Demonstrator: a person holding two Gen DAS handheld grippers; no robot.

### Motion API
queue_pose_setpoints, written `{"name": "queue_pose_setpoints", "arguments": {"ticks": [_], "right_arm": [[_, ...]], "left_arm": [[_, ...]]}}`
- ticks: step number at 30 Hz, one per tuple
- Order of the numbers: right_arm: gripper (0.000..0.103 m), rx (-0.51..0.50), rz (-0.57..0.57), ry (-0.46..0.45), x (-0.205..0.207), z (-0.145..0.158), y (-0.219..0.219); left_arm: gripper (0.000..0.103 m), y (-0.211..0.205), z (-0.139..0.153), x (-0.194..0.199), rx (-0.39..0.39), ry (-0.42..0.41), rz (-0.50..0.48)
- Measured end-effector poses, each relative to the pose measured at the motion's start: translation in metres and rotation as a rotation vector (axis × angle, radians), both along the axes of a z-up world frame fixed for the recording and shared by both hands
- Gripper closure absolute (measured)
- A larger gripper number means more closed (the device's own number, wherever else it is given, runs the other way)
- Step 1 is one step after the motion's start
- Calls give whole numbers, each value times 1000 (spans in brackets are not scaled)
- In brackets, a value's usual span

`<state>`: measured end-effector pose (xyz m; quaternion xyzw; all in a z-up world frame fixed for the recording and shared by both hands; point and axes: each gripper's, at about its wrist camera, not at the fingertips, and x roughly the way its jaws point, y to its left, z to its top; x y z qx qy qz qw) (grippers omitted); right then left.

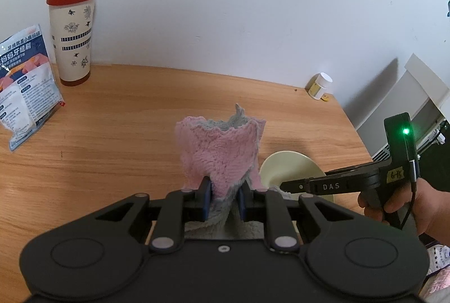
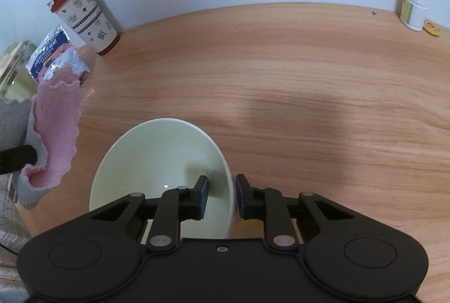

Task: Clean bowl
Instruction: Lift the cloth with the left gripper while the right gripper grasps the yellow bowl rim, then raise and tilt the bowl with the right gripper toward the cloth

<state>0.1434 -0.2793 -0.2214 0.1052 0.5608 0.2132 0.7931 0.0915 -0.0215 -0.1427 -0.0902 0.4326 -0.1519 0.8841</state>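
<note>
My left gripper [image 1: 224,192] is shut on a pink and grey cloth [image 1: 222,151] that stands up between its fingers. The cloth also shows in the right wrist view [image 2: 54,128], left of the bowl. A pale cream bowl [image 2: 157,162] sits on the wooden table. My right gripper [image 2: 222,192] grips the bowl's right rim, one finger inside and one outside. In the left wrist view the bowl [image 1: 289,168] lies just right of the cloth, with the right gripper [image 1: 292,186] reaching over it.
A red-lidded tumbler [image 1: 73,33] and a printed packet [image 1: 25,86] stand at the back left by the wall. A small white pill bottle [image 2: 414,4] and a yellow disc [image 2: 432,27] sit at the back right. The table edge [image 1: 354,128] runs along the right.
</note>
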Motion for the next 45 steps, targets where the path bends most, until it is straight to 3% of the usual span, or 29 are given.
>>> {"name": "queue_pose_setpoints", "arguments": {"ticks": [12,15,21,28,41,45], "right_arm": [[78,-64,121,0,11,3,9],[82,-92,147,-35,9,8,13],[91,-208,253,-196,-5,28,34],[92,-315,351,-353,-24,43,51],[91,-474,498,-559,-56,51,71],[91,-505,539,-618,-65,51,74]], "left_arm": [[85,6,0,4,-23,7,9],[85,7,0,6,-24,9,16],[85,7,1,9,-21,8,9],[85,8,6,13,-78,-11,-3],[85,-12,10,37,-210,18,-83],[85,-25,4,45,-213,41,-112]]}}
